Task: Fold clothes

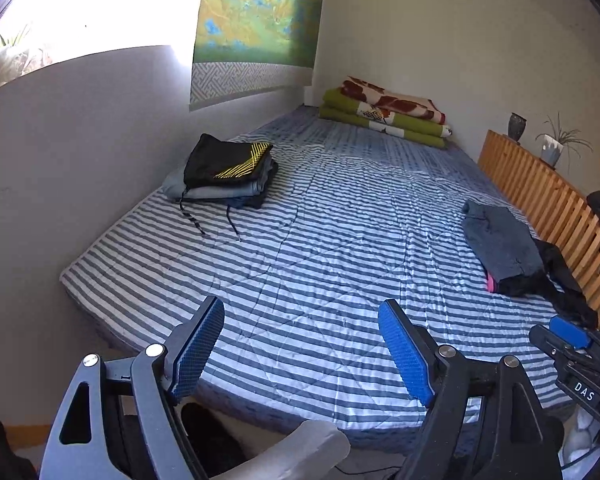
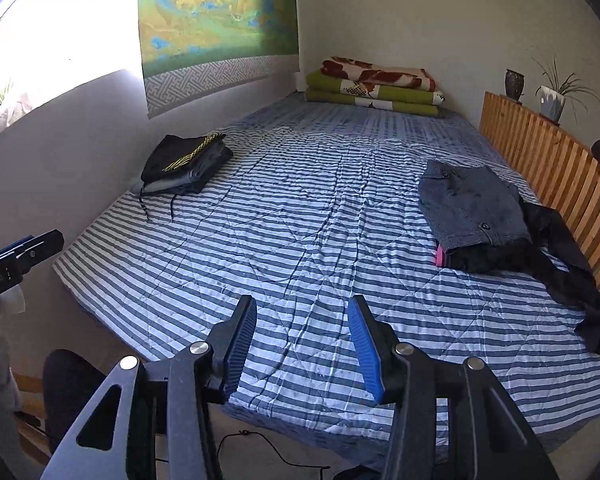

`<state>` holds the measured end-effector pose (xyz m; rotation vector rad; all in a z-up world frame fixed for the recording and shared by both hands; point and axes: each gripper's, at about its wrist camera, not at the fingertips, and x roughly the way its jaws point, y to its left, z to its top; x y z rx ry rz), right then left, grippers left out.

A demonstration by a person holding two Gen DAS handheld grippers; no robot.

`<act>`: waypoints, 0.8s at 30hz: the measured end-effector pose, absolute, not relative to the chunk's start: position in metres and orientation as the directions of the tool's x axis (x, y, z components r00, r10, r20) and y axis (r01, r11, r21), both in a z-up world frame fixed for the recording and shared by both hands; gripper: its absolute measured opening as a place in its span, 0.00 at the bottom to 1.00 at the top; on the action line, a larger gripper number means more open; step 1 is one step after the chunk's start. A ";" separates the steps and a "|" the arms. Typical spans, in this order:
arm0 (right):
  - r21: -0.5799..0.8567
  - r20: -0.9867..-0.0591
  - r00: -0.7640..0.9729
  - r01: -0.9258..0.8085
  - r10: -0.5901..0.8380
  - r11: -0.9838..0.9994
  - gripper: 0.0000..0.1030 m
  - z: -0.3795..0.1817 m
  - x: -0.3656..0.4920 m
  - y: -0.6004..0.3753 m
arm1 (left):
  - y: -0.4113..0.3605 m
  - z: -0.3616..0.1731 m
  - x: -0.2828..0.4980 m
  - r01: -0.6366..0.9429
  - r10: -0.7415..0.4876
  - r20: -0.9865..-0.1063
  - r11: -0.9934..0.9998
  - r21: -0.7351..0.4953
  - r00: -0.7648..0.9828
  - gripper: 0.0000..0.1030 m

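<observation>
We hold both grippers empty, jaws apart, above the bed's (image 2: pixel 300 240) near edge. The unfolded pile (image 2: pixel 480 216) lies by the bed's right rail, nearer our right gripper (image 2: pixel 302 344) than our left gripper (image 1: pixel 302 352).

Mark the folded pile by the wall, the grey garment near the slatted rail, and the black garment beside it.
folded pile (image 1: pixel 228 170): left wrist view, on the black top piece.
grey garment (image 2: pixel 470 208): right wrist view, middle of its upper face.
black garment (image 2: pixel 568 264): right wrist view, on its trailing part.
</observation>
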<state>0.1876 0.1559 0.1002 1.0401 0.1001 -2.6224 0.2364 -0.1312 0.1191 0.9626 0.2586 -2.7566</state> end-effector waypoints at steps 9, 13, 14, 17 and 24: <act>0.044 -0.708 -0.656 0.327 -0.260 -0.944 0.42 0.081 0.175 0.147 | -0.128 0.096 0.220 0.256 -0.145 -0.665 -0.964 -0.073 -0.732 0.80; 0.047 -0.712 -0.650 0.332 -0.265 -0.942 0.43 0.078 0.172 0.146 | -0.129 0.093 0.218 0.271 -0.156 -0.669 -0.960 -0.070 -0.726 0.80; 0.049 -0.714 -0.648 0.332 -0.266 -0.942 0.43 0.077 0.171 0.146 | -0.130 0.093 0.218 0.275 -0.160 -0.667 -0.959 -0.069 -0.727 0.80; 0.048 -0.716 -0.647 0.330 -0.263 -0.943 0.43 0.077 0.169 0.146 | -0.134 0.092 0.218 0.283 -0.164 -0.668 -0.956 -0.073 -0.726 0.80; 0.047 -0.717 -0.647 0.324 -0.257 -0.945 0.44 0.076 0.168 0.145 | -0.136 0.089 0.216 0.286 -0.166 -0.669 -0.955 -0.073 -0.724 0.80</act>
